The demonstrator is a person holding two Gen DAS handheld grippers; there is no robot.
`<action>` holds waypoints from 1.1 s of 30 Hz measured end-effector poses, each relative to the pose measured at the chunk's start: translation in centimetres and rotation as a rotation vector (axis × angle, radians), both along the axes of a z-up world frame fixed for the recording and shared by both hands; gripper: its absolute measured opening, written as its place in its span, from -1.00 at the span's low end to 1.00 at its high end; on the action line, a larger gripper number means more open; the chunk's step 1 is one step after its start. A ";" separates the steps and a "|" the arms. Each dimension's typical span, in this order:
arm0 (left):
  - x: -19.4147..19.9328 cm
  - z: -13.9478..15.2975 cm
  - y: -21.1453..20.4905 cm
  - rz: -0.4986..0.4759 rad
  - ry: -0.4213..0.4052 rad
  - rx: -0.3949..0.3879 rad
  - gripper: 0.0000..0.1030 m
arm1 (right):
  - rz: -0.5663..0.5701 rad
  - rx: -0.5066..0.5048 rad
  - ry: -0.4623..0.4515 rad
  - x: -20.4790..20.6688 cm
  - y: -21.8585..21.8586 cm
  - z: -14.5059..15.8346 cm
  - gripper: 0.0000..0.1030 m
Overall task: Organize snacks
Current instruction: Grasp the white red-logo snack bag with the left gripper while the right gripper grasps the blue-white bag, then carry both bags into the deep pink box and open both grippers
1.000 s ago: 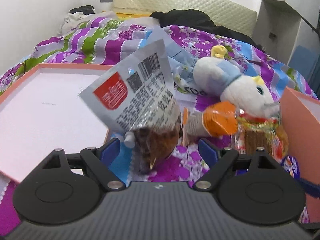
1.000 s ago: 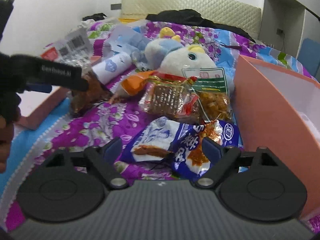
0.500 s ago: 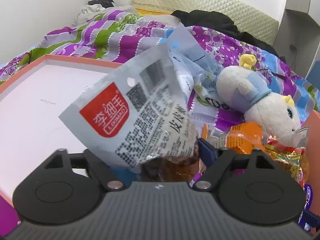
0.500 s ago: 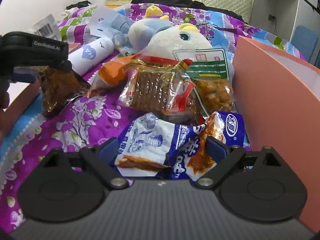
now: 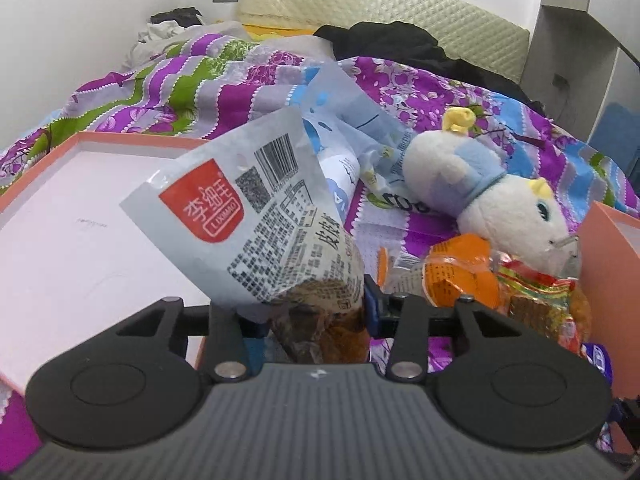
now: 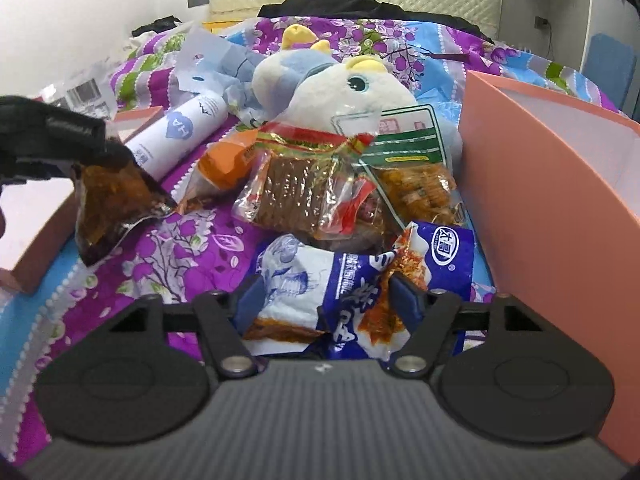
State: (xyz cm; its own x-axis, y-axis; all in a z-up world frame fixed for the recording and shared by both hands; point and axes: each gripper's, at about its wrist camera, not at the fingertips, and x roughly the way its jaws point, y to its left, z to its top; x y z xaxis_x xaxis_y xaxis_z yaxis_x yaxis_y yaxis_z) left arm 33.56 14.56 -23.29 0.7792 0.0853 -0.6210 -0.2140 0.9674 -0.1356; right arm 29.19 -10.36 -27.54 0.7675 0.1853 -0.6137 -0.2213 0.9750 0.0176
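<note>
My left gripper [image 5: 316, 312] is shut on a grey snack bag [image 5: 256, 224] with a red label and brown contents, held up beside the pink tray [image 5: 60, 248] on the left. That bag's brown end [image 6: 112, 204] also shows in the right wrist view, hanging off the bed. My right gripper [image 6: 324, 300] has its jaws closed in around a blue and white snack bag [image 6: 352, 276] lying on the bedspread. More snacks lie behind: a clear bag of brown biscuits [image 6: 304, 196], a green-labelled bag [image 6: 416, 176] and an orange packet [image 6: 224, 164].
A white plush toy [image 6: 352, 96] lies behind the snack pile. A white tube [image 6: 180, 136] and a pale blue bag [image 6: 216, 68] lie to its left. A pink box wall [image 6: 540, 200] stands at the right. The purple floral bedspread [image 6: 192, 256] lies underneath.
My left gripper closed on the grey bag and lifted it off the bed. My right gripper moved forward onto the blue and white bag and its jaws narrowed around it.
</note>
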 end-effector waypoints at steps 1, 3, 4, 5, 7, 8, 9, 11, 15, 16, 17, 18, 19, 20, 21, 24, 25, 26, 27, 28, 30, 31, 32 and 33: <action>-0.4 0.2 -0.1 -0.006 0.007 -0.002 -0.09 | 0.003 0.002 -0.001 -0.2 0.0 0.2 0.32; -1.3 0.9 -0.5 -0.015 0.016 0.001 -0.09 | 0.011 0.006 -0.003 -0.7 0.0 0.6 0.32; -1.9 1.3 -0.8 -0.025 0.015 0.005 -0.10 | 0.015 0.007 -0.006 -1.0 -0.1 0.8 0.32; -2.4 1.6 -1.0 -0.030 0.015 0.009 -0.10 | 0.017 0.009 -0.006 -1.2 -0.1 1.0 0.32; -3.4 2.4 -1.6 -0.045 0.019 0.017 -0.10 | 0.020 0.023 -0.003 -1.7 -0.5 1.5 0.31; -3.9 2.8 -1.9 -0.051 0.021 0.020 -0.10 | 0.021 0.030 -0.007 -2.1 -0.7 1.9 0.31; -4.4 3.2 -2.2 -0.058 0.022 0.019 -0.10 | 0.022 0.032 -0.012 -2.4 -0.8 2.2 0.31; -5.4 3.9 -2.9 -0.078 0.032 0.017 -0.10 | 0.034 0.034 -0.022 -3.1 -1.1 3.0 0.31; -7.5 5.1 -4.1 -0.094 0.058 0.013 -0.10 | 0.035 0.043 -0.029 -4.5 -1.8 4.2 0.31; -8.2 5.4 -4.3 -0.097 0.064 0.004 -0.10 | 0.037 0.047 -0.027 -5.0 -2.0 4.5 0.31; -8.8 5.6 -4.4 -0.099 0.065 -0.005 -0.10 | 0.039 0.050 -0.025 -5.4 -2.2 4.7 0.31; -9.4 5.9 -4.6 -0.105 0.066 -0.013 -0.10 | 0.041 0.052 -0.025 -5.8 -2.3 5.0 0.31; -9.9 6.2 -4.8 -0.109 0.069 -0.016 -0.10 | 0.043 0.055 -0.026 -6.3 -2.5 5.3 0.31; -10.6 6.5 -5.0 -0.113 0.071 -0.019 -0.10 | 0.043 0.057 -0.026 -6.7 -2.6 5.5 0.31; -11.2 6.6 -5.2 -0.121 0.078 -0.019 -0.10 | 0.043 0.060 -0.026 -7.2 -2.8 5.8 0.31; -12.8 6.8 -5.9 -0.137 0.095 -0.011 -0.09 | 0.058 0.059 -0.032 -8.7 -3.0 6.6 0.31; -13.4 6.8 -6.0 -0.138 0.100 -0.013 -0.10 | 0.063 0.056 -0.035 -9.2 -3.1 6.8 0.31; -13.9 6.8 -6.1 -0.138 0.106 -0.019 -0.10 | 0.068 0.057 -0.034 -9.6 -3.2 7.0 0.31; -14.5 6.7 -6.1 -0.137 0.111 -0.021 -0.10 | 0.073 0.062 -0.030 -10.1 -3.4 7.1 0.31; -15.1 6.7 -6.1 -0.131 0.119 -0.026 -0.10 | 0.078 0.065 -0.027 -10.6 -3.5 7.2 0.31; -16.0 6.4 -6.0 -0.131 0.142 -0.043 -0.10 | 0.090 0.066 -0.025 -11.7 -3.8 7.5 0.31; -16.7 6.4 -6.0 -0.129 0.146 -0.043 -0.10 | 0.094 0.067 -0.023 -12.1 -3.9 7.7 0.31; -17.2 6.4 -6.1 -0.129 0.150 -0.035 -0.10 | 0.098 0.068 -0.020 -12.6 -4.0 7.8 0.31; -17.7 6.3 -6.2 -0.128 0.155 -0.029 -0.10 | 0.102 0.068 -0.019 -13.0 -4.2 7.9 0.31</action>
